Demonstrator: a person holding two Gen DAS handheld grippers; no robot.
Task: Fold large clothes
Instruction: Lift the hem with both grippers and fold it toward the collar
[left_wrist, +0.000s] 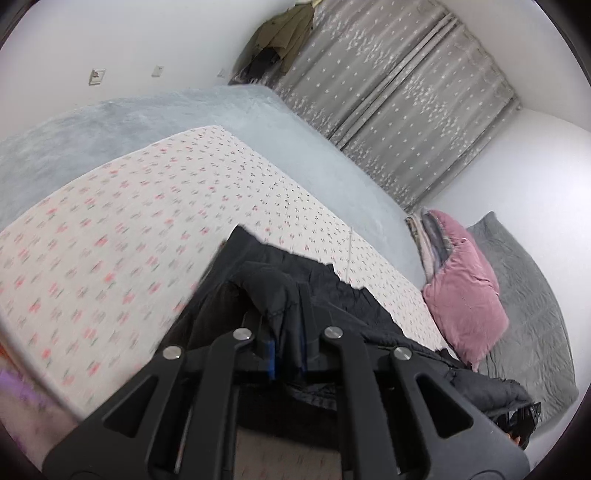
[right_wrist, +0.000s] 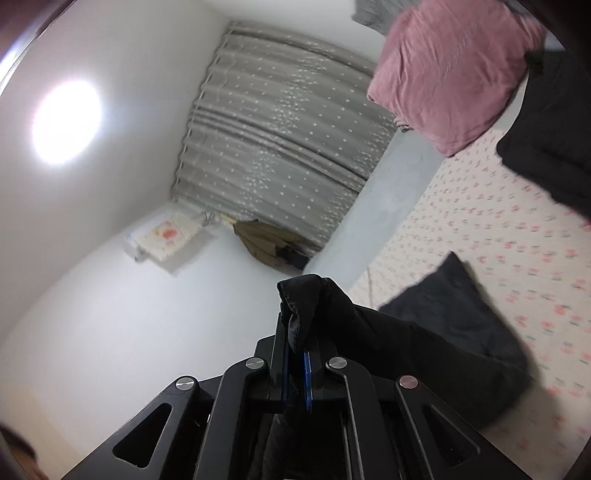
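Folding looks barely begun. Black garment (left_wrist: 317, 295) hangs lifted over the floral sheet (left_wrist: 110, 229), bunched and unshaped, with a pink pillow (left_wrist: 465, 295) at three o'clock. Left gripper (left_wrist: 286, 332) and right gripper (right_wrist: 297, 332) each have jaws clamped on a pinch of its cloth; spreading and every fold remain, I'd judge.

One black garment (left_wrist: 295, 291), two pillows (left_wrist: 465, 280).

A home bedroom: floral-sheeted bed (left_wrist: 129, 229), pink pillow (left_wrist: 465, 291), starred curtains (left_wrist: 399, 110).
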